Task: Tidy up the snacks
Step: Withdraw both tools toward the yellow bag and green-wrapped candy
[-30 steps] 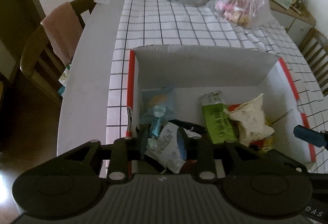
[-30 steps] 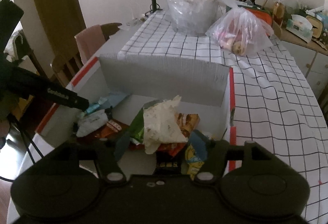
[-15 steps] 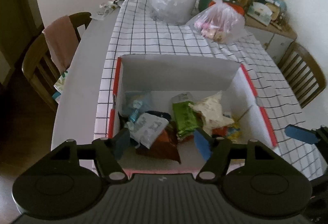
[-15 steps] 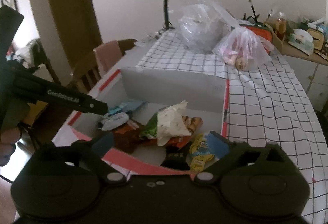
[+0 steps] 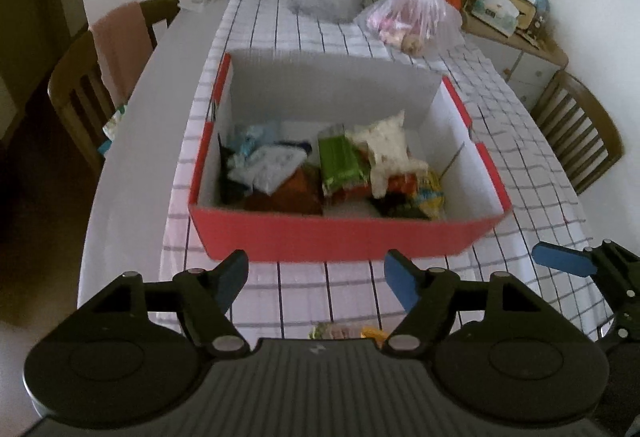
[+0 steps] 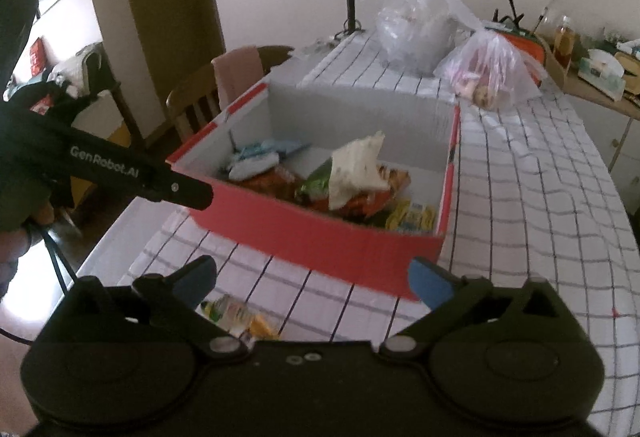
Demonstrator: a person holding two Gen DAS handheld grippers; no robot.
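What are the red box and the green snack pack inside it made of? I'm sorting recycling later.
Red box: probably corrugated cardboard, matte red outside and plain white inside; its thin walls stand stiff, with folded corners. Green snack pack: looks like thin glossy plastic or foil film, crinkled and catching light; which one is unclear.

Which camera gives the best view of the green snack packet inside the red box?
The left wrist view: it looks down into the red box, so the green snack packet shows nearly its whole face. In the right wrist view the green snack packet is seen from the side, mostly hidden behind a white wrapper.
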